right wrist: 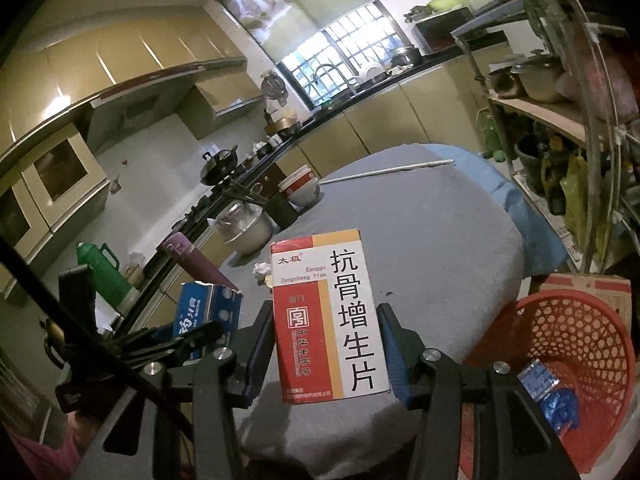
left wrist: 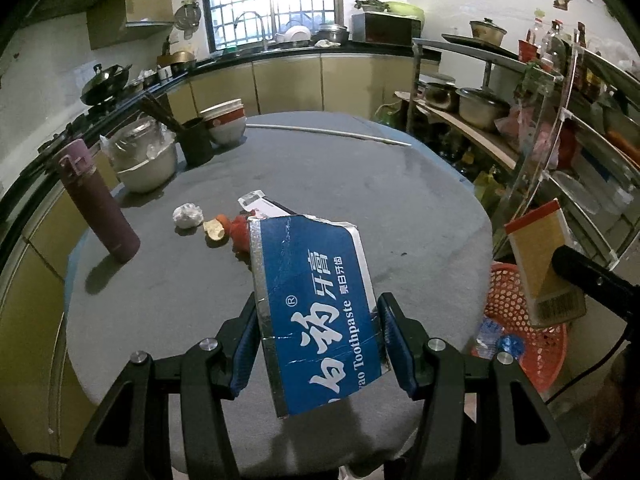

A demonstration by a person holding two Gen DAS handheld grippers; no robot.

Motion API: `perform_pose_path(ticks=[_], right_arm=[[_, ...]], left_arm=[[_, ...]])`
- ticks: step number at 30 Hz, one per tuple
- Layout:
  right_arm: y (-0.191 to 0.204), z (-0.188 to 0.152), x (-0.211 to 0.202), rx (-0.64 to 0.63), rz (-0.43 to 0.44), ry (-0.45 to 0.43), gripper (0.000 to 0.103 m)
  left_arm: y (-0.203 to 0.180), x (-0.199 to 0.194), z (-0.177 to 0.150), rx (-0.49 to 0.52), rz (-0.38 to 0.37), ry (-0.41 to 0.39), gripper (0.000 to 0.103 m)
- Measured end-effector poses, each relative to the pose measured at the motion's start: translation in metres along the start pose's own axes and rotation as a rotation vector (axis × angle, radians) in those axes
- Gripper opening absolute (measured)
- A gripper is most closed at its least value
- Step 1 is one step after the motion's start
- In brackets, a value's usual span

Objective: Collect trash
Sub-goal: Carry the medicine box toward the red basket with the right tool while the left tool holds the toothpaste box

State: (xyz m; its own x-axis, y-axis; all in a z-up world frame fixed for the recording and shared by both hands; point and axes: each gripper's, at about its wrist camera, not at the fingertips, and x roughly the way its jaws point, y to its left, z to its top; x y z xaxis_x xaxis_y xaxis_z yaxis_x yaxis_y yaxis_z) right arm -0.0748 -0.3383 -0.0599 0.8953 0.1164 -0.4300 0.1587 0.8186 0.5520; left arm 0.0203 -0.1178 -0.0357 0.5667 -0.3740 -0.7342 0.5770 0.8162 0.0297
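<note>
My left gripper (left wrist: 316,320) is shut on a blue toothpaste box (left wrist: 316,304) and holds it above the grey table (left wrist: 400,208). My right gripper (right wrist: 326,332) is shut on a red, yellow and white medicine box (right wrist: 328,316), also above the table. The medicine box shows in the left wrist view (left wrist: 544,268) over the red mesh basket (left wrist: 524,344). The toothpaste box shows in the right wrist view (right wrist: 208,312) at the left. On the table lie a crumpled white paper (left wrist: 187,215), a yellow scrap (left wrist: 215,229), a red scrap (left wrist: 239,232) and a small white carton (left wrist: 260,204). The basket (right wrist: 580,344) holds blue wrappers (right wrist: 552,396).
A maroon flask (left wrist: 98,204), a covered metal bowl (left wrist: 142,160), a black chopstick holder (left wrist: 196,140) and stacked bowls (left wrist: 224,120) stand at the table's far left. A white rod (left wrist: 328,132) lies at the back. A cluttered shelf rack (left wrist: 560,120) stands right.
</note>
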Motion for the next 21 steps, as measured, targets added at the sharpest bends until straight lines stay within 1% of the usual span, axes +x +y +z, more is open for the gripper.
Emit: perform_pose_path(ticks=[7, 10, 17, 21], right_arm=[[-0.011, -0.006, -0.011, 0.024, -0.019, -0.003, 0.052], [-0.014, -0.007, -0.016, 0.039, -0.027, -0.011, 0.053], [-0.023, -0.003, -0.029, 0.053, -0.045, -0.036, 0.052], [-0.028, -0.002, -0.037, 0.058, -0.064, -0.052, 0.052]], left_arm=[[-0.009, 0.000, -0.001, 0.026, 0.001, 0.000, 0.059], [-0.013, 0.002, -0.001, 0.033, -0.009, 0.010, 0.059], [-0.023, 0.001, 0.001, 0.060, -0.019, -0.003, 0.059], [-0.031, 0.001, 0.004, 0.080, -0.039, -0.002, 0.059]])
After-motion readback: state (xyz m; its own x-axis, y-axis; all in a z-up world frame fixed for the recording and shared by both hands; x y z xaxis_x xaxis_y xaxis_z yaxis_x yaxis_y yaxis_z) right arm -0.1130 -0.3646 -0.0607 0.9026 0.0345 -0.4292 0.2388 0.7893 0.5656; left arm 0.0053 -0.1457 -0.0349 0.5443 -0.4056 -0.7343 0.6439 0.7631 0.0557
